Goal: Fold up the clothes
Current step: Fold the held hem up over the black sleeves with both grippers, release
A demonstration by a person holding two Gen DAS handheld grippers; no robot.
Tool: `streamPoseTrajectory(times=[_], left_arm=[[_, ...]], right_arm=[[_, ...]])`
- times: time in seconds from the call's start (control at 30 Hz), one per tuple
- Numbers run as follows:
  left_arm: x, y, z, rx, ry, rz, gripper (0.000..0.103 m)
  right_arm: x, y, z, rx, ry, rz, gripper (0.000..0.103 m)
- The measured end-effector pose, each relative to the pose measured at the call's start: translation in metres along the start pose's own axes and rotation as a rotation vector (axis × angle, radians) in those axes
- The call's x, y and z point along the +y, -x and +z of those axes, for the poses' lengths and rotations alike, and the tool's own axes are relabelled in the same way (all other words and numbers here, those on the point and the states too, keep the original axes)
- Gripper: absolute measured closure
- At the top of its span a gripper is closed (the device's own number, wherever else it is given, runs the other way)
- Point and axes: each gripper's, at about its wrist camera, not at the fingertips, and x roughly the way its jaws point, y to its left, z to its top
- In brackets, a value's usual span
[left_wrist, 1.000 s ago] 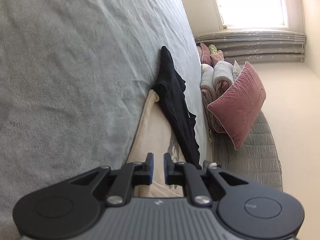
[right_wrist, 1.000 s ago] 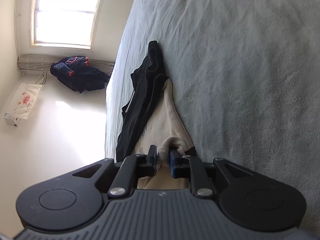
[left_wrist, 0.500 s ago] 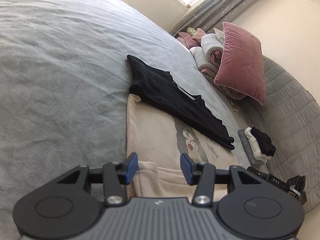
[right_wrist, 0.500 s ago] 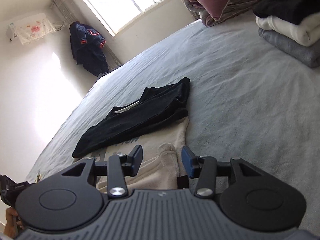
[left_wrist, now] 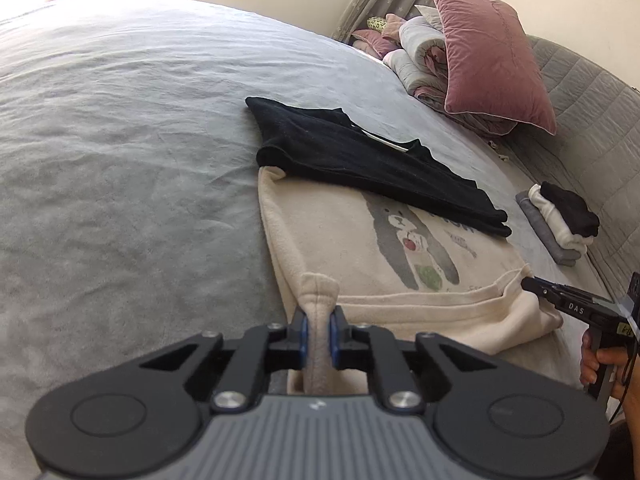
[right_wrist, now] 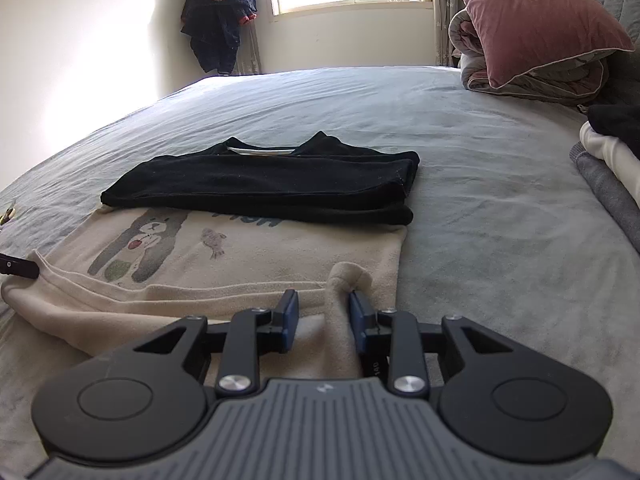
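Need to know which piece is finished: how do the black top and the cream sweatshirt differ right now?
The black top is plain and folded into a narrow band. The cream sweatshirt is wider, spread out, with a bear print facing up. The black top lies flat across the cream sweatshirt's far edge, while the cream sweatshirt's near edge is bunched into raised folds. Both rest on the grey bed.

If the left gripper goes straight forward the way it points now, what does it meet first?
The left gripper already pinches a fold of the cream sweatshirt; straight on, it would probably meet more of that sweatshirt before the black shirt.
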Motion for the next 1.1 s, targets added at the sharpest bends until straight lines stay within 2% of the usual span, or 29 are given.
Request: streamPoseTrajectory(times=[0.1, 0.5, 0.67, 0.9, 1.1], left_arm=[[-0.004, 0.005, 0.000, -0.020, -0.023, 0.015, 0.094], [-0.017, 0.023, 0.015, -0.088, -0.095, 0.023, 0.093], [-0.016, 0.024, 0.025, -0.141, -0.050, 0.021, 0.093], [-0.011, 0.020, 0.039, -0.256, 0.015, 0.035, 0.093], [-0.010, -0.015, 0.059, -0.243, 0.049, 0.066, 0.093]], right_arm=[[-0.003, 0.005, -0.001, -0.022, -0.022, -0.013, 0.096], [0.001, 0.020, 0.009, -0.136, -0.061, -0.022, 0.096], [0.002, 0.022, 0.014, -0.178, -0.070, -0.029, 0.096], [0.001, 0.021, 0.020, -0.241, -0.078, -0.072, 0.096], [-0.005, 0.014, 0.026, -0.272, -0.104, -0.112, 0.096]])
